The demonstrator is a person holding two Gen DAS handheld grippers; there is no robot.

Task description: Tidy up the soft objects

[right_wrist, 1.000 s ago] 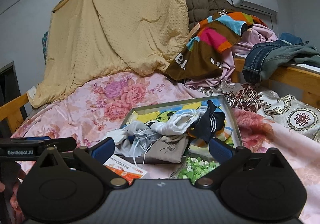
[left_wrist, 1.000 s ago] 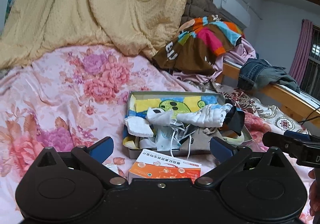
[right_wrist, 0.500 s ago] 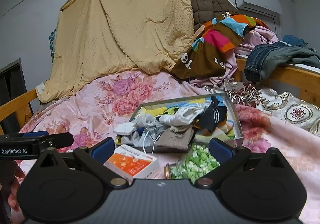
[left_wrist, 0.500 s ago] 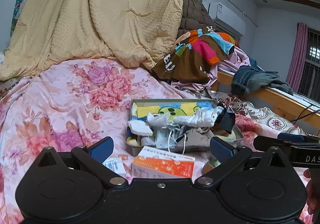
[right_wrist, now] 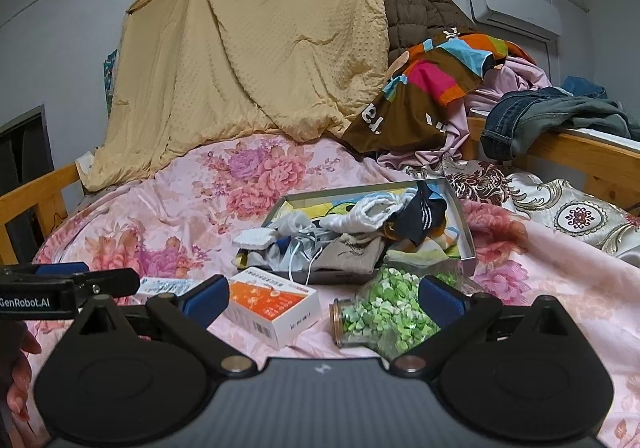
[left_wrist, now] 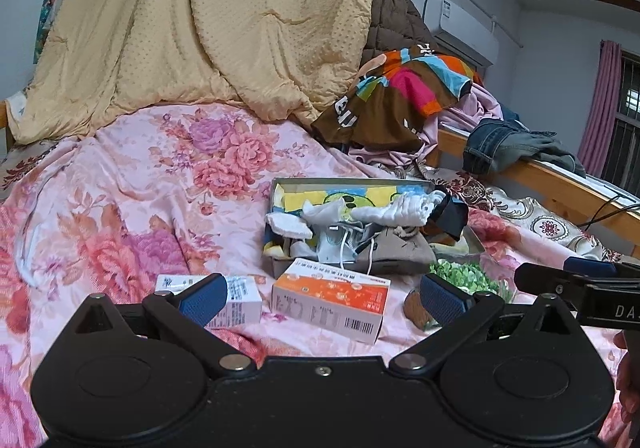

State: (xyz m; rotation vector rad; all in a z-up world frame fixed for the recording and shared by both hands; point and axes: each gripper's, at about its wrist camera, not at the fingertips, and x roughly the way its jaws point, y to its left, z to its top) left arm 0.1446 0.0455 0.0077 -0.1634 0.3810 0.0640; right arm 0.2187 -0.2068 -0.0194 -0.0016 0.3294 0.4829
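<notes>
Floral bedspread (left_wrist: 132, 184) holds orange box (left_wrist: 332, 298) before cluttered tray (right_wrist: 466, 232).

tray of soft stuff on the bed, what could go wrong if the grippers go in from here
White earphone cords trail through the pile in the tray, so lifting one sock may drag others out. The orange box and the jar of green pieces lie between the open right gripper and the tray; a low reach could knock them.

shallow tray (right_wrist: 466, 226) crammed with soft stuff on the floral bed, white ribbed sock (right_wrist: 370, 213) draped across the top, black striped sock (right_wrist: 425, 215) at its 3 o'clock, beige sock (right_wrist: 352, 255) at 6, face mask (left_wrist: 334, 244) loops spilling over the front edge
</notes>
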